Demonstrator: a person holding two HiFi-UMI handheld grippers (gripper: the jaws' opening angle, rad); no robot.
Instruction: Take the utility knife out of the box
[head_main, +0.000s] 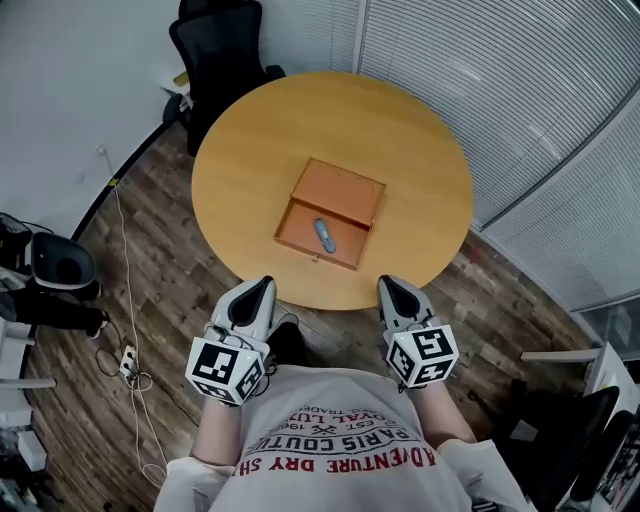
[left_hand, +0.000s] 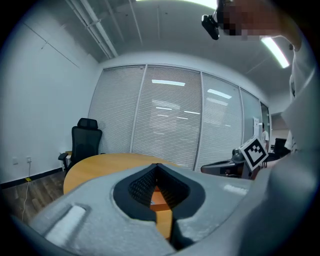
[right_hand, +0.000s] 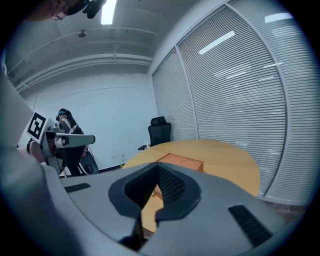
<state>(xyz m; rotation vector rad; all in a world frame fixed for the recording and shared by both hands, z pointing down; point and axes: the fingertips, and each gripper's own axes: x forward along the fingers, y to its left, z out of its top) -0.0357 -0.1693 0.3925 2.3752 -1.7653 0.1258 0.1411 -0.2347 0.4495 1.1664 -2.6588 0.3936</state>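
Round wooden counter (head_main: 420, 150) is carrying an open box (head_main: 345, 190), utility knife (head_main: 325, 235) lying inside its near half. Left gripper (head_main: 266, 284) and right gripper (head_main: 388, 283) are hovering at the near edge, both with fingers fully closed, gripping nothing.

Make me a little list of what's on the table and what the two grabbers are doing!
table: round, wooden
box: orange-brown, lid open, near the middle of the table
utility knife: grey, lying inside the box
left gripper: jaws together, empty, by the table's near edge, apart from the box
right gripper: jaws together, empty, by the near edge too
chair: black, on the far side of the table
job so far: knife not taken out yet
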